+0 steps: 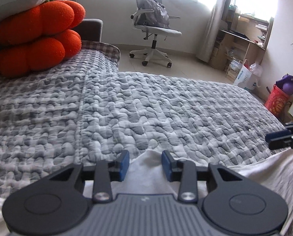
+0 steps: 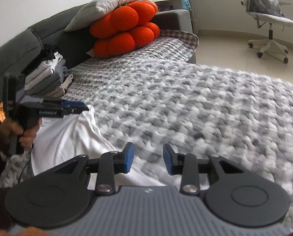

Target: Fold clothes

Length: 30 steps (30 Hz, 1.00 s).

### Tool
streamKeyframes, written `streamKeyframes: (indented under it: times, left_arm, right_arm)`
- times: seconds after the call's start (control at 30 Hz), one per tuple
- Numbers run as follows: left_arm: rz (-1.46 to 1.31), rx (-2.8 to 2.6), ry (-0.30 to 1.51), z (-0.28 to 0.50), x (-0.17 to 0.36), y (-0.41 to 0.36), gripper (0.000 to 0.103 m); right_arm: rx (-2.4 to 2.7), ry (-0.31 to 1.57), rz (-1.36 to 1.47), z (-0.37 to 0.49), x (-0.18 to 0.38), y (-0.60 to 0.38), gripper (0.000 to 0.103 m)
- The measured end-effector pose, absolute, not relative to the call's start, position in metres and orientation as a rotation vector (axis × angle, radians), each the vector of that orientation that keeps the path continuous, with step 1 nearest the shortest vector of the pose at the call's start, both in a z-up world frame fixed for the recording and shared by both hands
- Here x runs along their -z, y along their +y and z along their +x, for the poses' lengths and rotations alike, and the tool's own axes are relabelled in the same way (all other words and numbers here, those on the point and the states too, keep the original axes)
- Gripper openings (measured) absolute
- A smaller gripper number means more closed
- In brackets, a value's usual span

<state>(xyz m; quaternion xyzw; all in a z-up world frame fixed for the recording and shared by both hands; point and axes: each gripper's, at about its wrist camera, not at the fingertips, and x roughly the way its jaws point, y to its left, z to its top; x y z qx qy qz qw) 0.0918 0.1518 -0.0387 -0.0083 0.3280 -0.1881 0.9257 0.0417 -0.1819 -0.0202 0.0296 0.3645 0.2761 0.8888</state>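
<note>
White garment (image 1: pixel 146 175), some piece of clothing I cannot identify by type, lies on the bed (image 1: pixel 166 106) at its near edge, spread under and ahead of the left claw (image 1: pixel 145 166). In the left wrist view that claw is spread, its blue pads standing either side of a small raised peak of the cloth without pinching it; the cloth runs off to the right along the near edge, where the tip of the right claw (image 1: pixel 278 138) shows over it. An office chair (image 1: pixel 155 29) and orange cushions (image 1: pixel 38 37) stand well beyond. In the right wrist view the right claw (image 2: pixel 148 159) is also spread and holds nothing, hovering over the garment's (image 2: pixel 71 137) edge where it meets the blanket; the left claw (image 2: pixel 75 106), gripped by a hand (image 2: pixel 26 131), sits at the cloth's far corner, and from this side I cannot tell how its pads stand. A pile of folded clothes (image 2: pixel 48 72) rests against the sofa back. The garment's long axis seems to run across from one claw to the other, along the bed's near edge. To fold well, I judge each claw should take a corner or hem cleanly, catching the cloth alone and not the blanket, with both grips matched so the edge stays straight.
</note>
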Motion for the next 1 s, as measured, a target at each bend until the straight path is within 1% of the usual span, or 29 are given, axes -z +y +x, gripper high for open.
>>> streamKeyframes:
  times: [0.07,0.1,0.17,0.2,0.3,0.4,0.47,0.57,0.67,0.7,0.77,1.0]
  left_arm:
    - [-0.001,0.398,0.677,0.095,0.041,0.148,0.034]
    - [0.007,0.404,0.680,0.097,0.042,0.147,0.029]
    - [0.022,0.416,0.684,0.100,0.044,0.143,0.023]
    - [0.030,0.422,0.686,0.102,0.044,0.142,0.018]
    - [0.027,0.394,0.648,0.093,0.042,0.139,0.007]
    - [0.024,0.367,0.609,0.085,0.039,0.136,0.005]
    - [0.021,0.348,0.584,0.079,0.037,0.134,0.004]
    - [0.018,0.321,0.545,0.070,0.034,0.131,0.004]
    - [-0.006,0.301,0.513,0.064,0.031,0.135,0.004]
    - [-0.007,0.294,0.505,0.061,0.031,0.135,0.004]
    - [-0.008,0.280,0.490,0.056,0.030,0.136,0.004]
    - [-0.025,0.240,0.465,0.057,0.030,0.137,0.004]
  right_arm:
    - [-0.566,0.767,0.048,0.037,0.023,-0.187,0.037]
    - [-0.560,0.772,0.041,0.036,0.024,-0.189,0.037]
    - [-0.549,0.782,0.031,0.032,0.028,-0.193,0.037]
    - [-0.546,0.787,0.029,0.031,0.029,-0.194,0.037]
    - [-0.539,0.798,0.025,0.026,0.034,-0.198,0.037]
    - [-0.534,0.805,0.015,0.022,0.037,-0.198,0.034]
    - [-0.528,0.810,0.001,0.020,0.039,-0.197,0.030]
    - [-0.524,0.812,-0.029,0.021,0.041,-0.195,0.028]
    - [-0.526,0.811,-0.085,0.020,0.041,-0.189,0.017]
    - [-0.532,0.806,-0.112,0.018,0.041,-0.185,0.009]
    - [-0.522,0.779,-0.157,0.012,0.040,-0.180,0.006]
    - [-0.443,0.705,-0.087,0.007,0.039,-0.189,0.004]
